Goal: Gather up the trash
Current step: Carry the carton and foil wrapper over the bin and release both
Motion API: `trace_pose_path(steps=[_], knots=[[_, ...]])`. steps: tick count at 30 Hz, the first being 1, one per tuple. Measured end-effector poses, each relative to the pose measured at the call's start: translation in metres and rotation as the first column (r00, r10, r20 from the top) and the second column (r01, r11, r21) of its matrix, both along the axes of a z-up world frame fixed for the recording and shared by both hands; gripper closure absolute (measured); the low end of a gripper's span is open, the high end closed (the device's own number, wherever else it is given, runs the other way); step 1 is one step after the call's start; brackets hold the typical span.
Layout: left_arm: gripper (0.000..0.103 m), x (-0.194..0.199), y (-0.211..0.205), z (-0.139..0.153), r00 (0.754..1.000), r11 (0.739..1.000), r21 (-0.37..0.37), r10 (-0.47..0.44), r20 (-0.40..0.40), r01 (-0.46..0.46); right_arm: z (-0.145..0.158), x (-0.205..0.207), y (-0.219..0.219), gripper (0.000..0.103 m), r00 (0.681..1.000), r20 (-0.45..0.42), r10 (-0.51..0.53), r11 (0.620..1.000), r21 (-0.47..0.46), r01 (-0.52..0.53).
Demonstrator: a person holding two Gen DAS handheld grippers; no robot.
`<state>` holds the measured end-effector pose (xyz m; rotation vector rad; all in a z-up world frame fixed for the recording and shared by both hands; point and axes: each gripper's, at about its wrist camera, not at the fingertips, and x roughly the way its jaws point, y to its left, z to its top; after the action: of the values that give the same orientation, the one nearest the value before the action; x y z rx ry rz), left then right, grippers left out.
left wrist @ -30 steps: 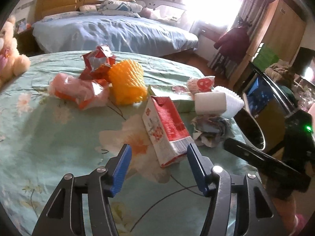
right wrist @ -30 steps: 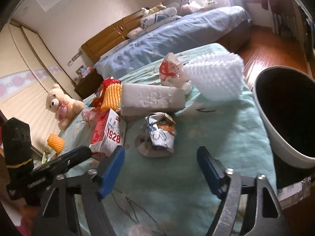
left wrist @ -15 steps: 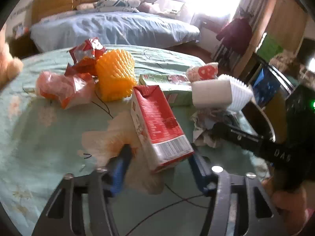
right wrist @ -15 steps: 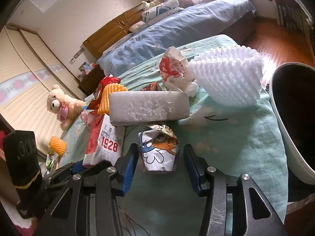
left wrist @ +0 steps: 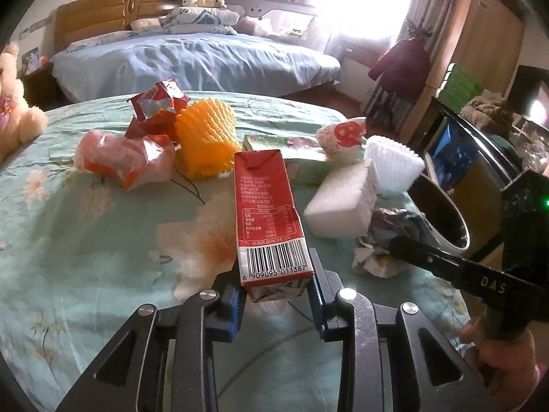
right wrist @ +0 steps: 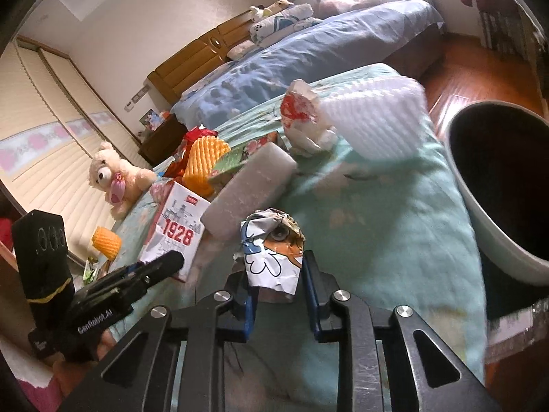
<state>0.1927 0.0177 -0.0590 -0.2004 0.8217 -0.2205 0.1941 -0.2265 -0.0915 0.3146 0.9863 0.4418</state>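
Observation:
My left gripper (left wrist: 276,290) is shut on the bottom end of a red milk carton (left wrist: 266,213), which also shows with "1928" on it in the right wrist view (right wrist: 176,231). My right gripper (right wrist: 278,285) is shut on a crumpled cartoon-print wrapper (right wrist: 272,245), seen as a paper wad in the left wrist view (left wrist: 384,240). Other trash lies on the table: a white foam block (left wrist: 343,206), an orange foam net (left wrist: 206,144), a red foil wrapper (left wrist: 158,108), a pink plastic bag (left wrist: 123,158), a green box (left wrist: 295,158), a white foam net (right wrist: 374,116).
A dark bin with a pale rim (right wrist: 501,185) stands at the table's right edge, also in the left wrist view (left wrist: 439,216). The table has a green floral cloth (left wrist: 85,240). A teddy bear (right wrist: 113,178) sits to the left. A bed (left wrist: 192,58) stands behind.
Both grippers moved forward and closed: the left on the red carton, the right on the crumpled wrapper. The foam block shifted and tilted.

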Motion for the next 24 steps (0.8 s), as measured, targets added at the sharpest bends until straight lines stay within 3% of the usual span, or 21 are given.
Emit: trace_pose_path(steps=[5,13,24], knots=[[0.073,-0.018,-0.003,0.011,0.999,1.0,-0.009,-0.021,0.026,0.021,0.007,-0.019,-0.027,0.079,0.998,0.014,-0.063,0.998,-0.005,0.063],[0.073,-0.038,-0.036,0.027,0.99,0.991,-0.009,-0.133,0.057,0.133,0.02,-0.032,-0.069,0.079,0.986,0.052,-0.158,0.987,0.002,0.158],[0.073,-0.03,-0.091,0.03,0.965,0.966,0.02,-0.258,0.046,0.258,0.03,-0.041,-0.112,0.079,0.966,0.079,-0.247,0.969,0.006,0.247]])
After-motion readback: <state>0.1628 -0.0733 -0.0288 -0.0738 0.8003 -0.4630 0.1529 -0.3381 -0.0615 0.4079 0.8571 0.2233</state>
